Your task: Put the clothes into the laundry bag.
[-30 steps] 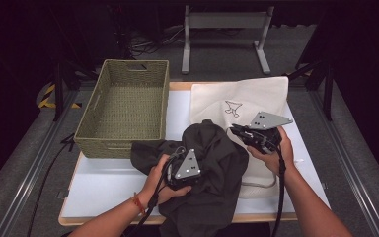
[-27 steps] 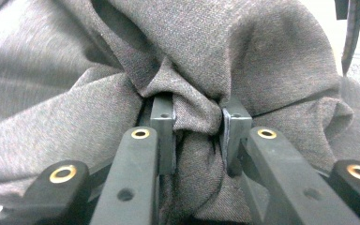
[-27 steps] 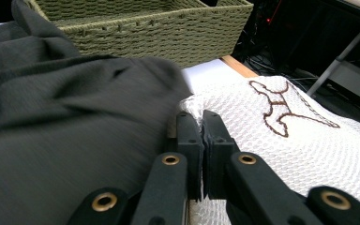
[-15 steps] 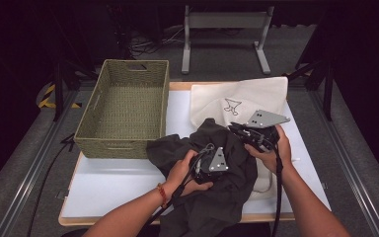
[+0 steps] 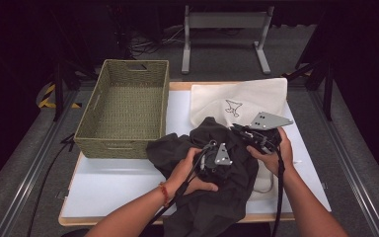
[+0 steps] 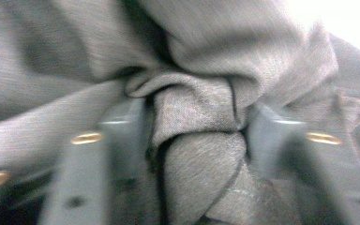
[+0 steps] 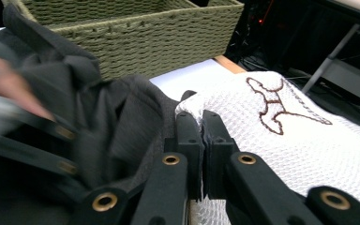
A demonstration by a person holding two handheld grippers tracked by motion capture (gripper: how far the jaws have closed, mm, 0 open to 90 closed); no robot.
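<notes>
Dark garment (image 5: 217, 197): matt woven cloth, fine heathered weave, soft creases. Cream bag (image 5: 246, 101) just behind it: coarse waffle-textured cloth, brown embroidered motif. Basket (image 5: 123, 140) left of garment: rough olive woven cord. Tabletop (image 5: 108, 182) under it: smooth white sheet, bare wood edge. Right gripper (image 7: 201, 140) jaws: matt black plastic, brass rivets.

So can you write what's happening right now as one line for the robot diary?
left tongs: just opening, dark cloth between them | right tongs: shut on white cloth | basket: nothing inside
</notes>
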